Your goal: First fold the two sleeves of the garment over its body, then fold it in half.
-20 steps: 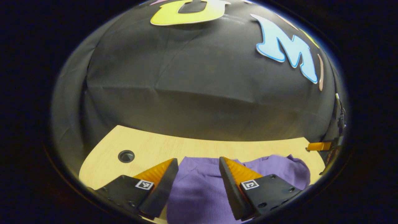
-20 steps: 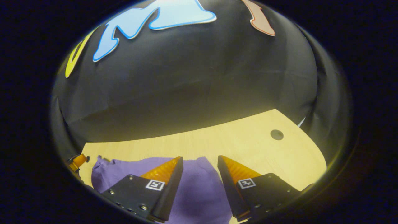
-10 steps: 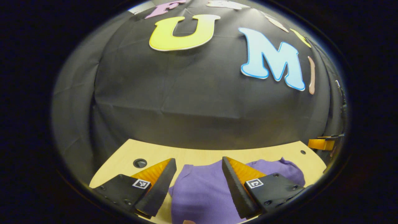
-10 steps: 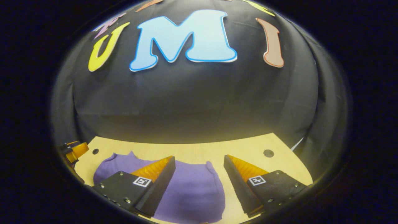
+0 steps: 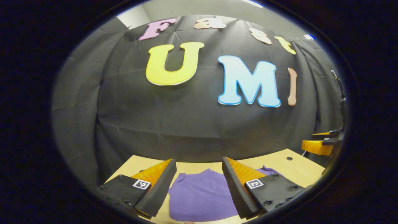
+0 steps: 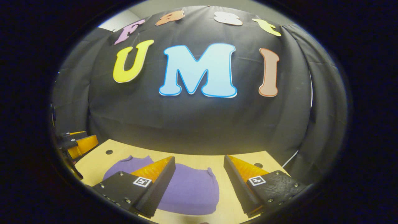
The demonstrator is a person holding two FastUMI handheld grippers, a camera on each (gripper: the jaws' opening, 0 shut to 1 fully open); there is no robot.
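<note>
Both the left tongs [image 5: 199, 183] and the right tongs [image 6: 199, 183] stand wide open and hold nothing, and just beyond their tips the purple garment [image 6: 189, 191] lies folded in a compact bundle on the light wooden worktop [image 6: 242, 157].

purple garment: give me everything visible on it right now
The purple garment is a soft, fine-ribbed knit lying on the light wooden table as a compact, rounded bundle, apparently already folded, with no sleeve sticking out. Small bumps of fabric rise along its far edge. The left gripper and the right gripper are both open, apparently above it with nothing between their fingers; neither visibly touches it. Its near edge is partly hidden behind the fingers.
</note>
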